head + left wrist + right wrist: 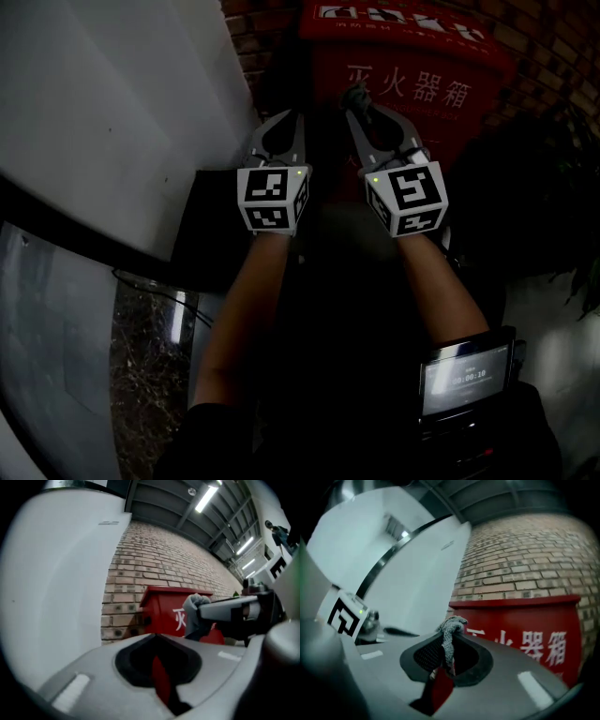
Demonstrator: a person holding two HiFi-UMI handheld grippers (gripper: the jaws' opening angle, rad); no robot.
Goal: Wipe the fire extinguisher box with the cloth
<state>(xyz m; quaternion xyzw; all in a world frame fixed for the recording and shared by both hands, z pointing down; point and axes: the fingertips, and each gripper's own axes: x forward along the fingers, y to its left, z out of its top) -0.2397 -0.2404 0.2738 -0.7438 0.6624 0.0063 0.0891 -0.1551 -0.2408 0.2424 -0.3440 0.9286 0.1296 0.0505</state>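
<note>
**Fire extinguisher box** (412,84): red, with white characters on its front. It stood against a brick wall (154,550).

**Cloth** (451,627): grey, knitted, bunched. It was pinched in the right tongs (448,640) and rose above their tips, in front of the box face and beside the white characters. Whether it touched the box could not be told.

**Left tongs** (156,634): pressed together with nothing between them. They were held beside the right tongs, left of the cloth, and pointed at the left part of the box.

**Marker cubes** (273,199): one on each pair of tongs, on the side away from the box.

**White panel** (112,112): broad and smooth, left of the box.

**Screen device** (466,378): lit, strapped on the right forearm, well back from the box.

**Plant** (562,169): dark leaves, right of the box.
</note>
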